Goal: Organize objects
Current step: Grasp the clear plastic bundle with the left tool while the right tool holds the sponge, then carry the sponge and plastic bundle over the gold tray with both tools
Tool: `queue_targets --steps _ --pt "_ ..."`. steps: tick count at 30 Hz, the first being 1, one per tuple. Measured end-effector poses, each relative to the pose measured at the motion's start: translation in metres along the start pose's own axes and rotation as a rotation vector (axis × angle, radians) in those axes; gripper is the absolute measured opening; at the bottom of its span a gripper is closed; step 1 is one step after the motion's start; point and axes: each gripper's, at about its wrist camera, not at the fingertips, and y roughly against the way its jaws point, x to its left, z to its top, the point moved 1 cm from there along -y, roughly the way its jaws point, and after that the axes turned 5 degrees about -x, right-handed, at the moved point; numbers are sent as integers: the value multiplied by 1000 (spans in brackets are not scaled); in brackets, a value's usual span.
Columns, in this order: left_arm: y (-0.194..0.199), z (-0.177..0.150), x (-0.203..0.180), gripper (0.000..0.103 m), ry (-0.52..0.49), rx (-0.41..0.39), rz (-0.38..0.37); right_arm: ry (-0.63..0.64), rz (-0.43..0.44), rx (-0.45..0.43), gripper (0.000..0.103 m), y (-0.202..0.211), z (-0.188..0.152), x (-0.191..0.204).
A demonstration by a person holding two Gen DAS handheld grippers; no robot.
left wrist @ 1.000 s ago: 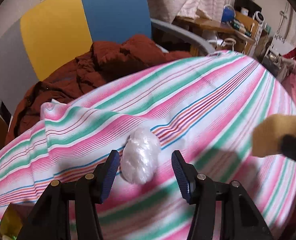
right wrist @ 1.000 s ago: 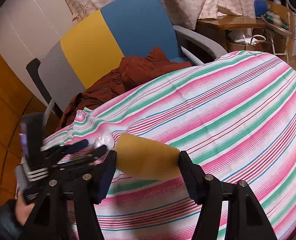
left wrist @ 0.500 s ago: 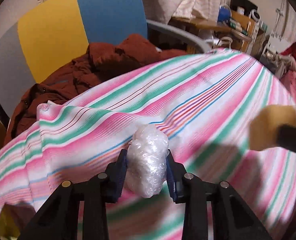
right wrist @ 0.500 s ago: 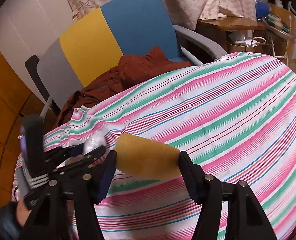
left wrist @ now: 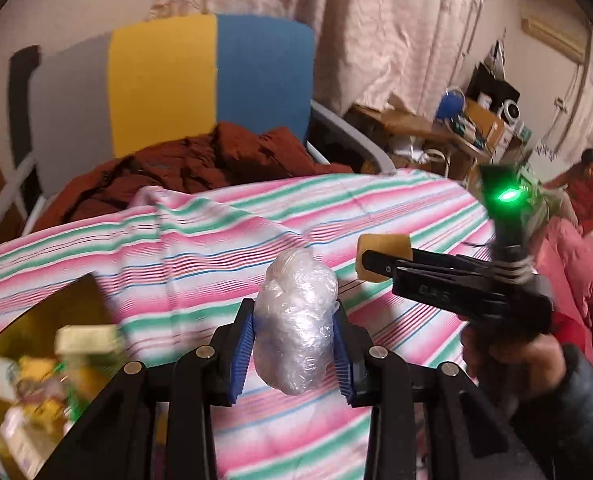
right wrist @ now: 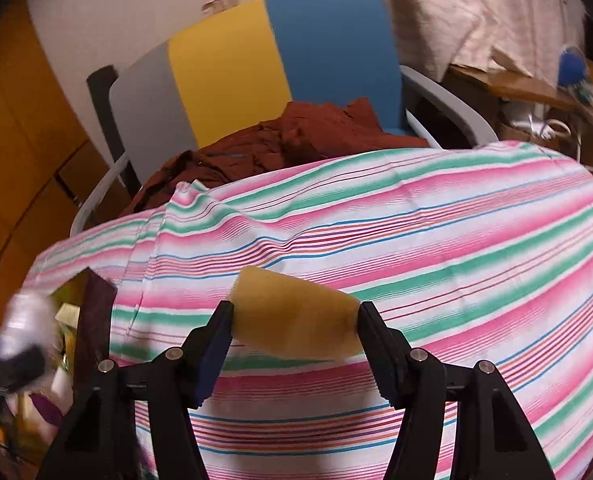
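My left gripper [left wrist: 294, 350] is shut on a clear crumpled plastic bundle [left wrist: 296, 320], held above the striped cloth [left wrist: 200, 240]. In the right wrist view that bundle [right wrist: 28, 320] shows blurred at the far left. My right gripper [right wrist: 294, 330] is shut on a yellow sponge [right wrist: 296, 314], lifted over the cloth [right wrist: 436, 240]. From the left wrist view, the sponge [left wrist: 384, 250] sticks out of the right gripper to my right, with a hand [left wrist: 512, 344] behind it. An open box [left wrist: 44, 364] of mixed items sits at the lower left, below the bundle's left.
A chair [left wrist: 212, 80] with grey, yellow and blue back panels holds a rust-brown garment [left wrist: 200, 164] behind the table. The box [right wrist: 92, 320] sits at the cloth's left edge. A cluttered desk [left wrist: 456, 124] and a seated person in red [left wrist: 584, 192] are far right.
My left gripper closed on the plastic bundle and lifted it off the cloth, swinging left so the box has come into view. The right gripper kept hold of the sponge.
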Motion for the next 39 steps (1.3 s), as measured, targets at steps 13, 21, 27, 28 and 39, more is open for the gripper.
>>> queue_targets --steps 13,21,27,28,39 --pt "116 -63 128 35 246 -132 172 139 165 20 63 31 -11 100" --pt "148 -104 188 35 383 -165 243 246 352 29 64 61 -46 203" --pt "147 -116 195 35 416 -162 205 222 354 59 69 46 -57 245" --pt "147 -116 195 36 414 -162 197 215 351 68 70 42 -57 250" --pt "113 -105 196 50 450 -119 156 134 374 168 85 27 -70 250"
